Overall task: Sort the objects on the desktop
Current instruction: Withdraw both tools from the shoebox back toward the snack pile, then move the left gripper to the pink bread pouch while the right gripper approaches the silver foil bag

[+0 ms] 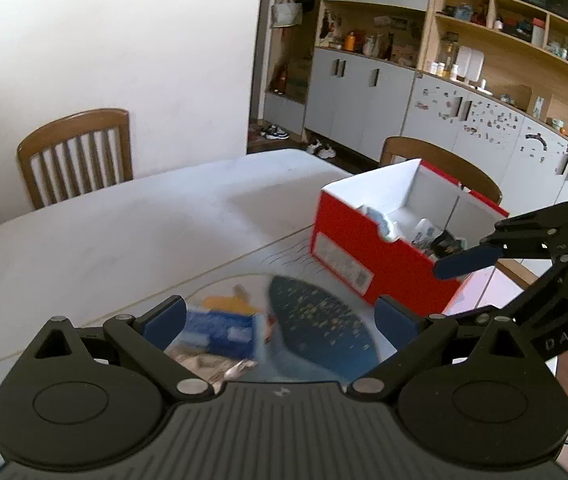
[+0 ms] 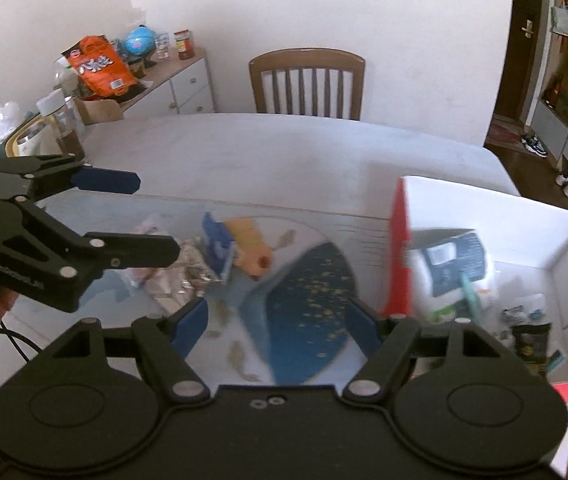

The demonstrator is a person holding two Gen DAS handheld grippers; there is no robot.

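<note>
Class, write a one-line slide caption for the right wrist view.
Right tongs open above the table, left tongs open beside a blue packet, red box already holding items.

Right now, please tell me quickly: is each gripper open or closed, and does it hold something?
Left gripper: open, holding nothing.
Right gripper: open, holding nothing.
</note>
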